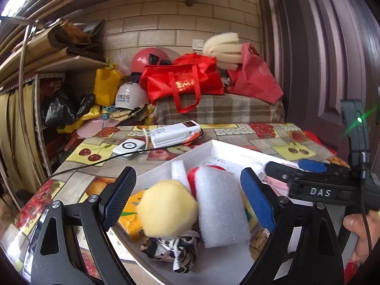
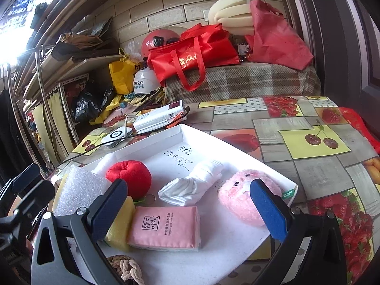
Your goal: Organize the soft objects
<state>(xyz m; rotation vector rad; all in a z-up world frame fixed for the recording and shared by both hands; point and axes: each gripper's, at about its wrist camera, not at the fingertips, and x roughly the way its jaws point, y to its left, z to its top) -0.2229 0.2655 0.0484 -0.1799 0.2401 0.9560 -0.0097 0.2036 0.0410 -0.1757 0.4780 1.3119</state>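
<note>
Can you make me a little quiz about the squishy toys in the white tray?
1. True or false: the red plush apple lies inside the white tray.
2. What sits nearest the right gripper? A) pink tissue pack B) white helmet C) red bag
3. Fill in: the fuzzy ball by the tray's right edge is coloured ____.

Key: 1 true; 2 A; 3 pink.
</note>
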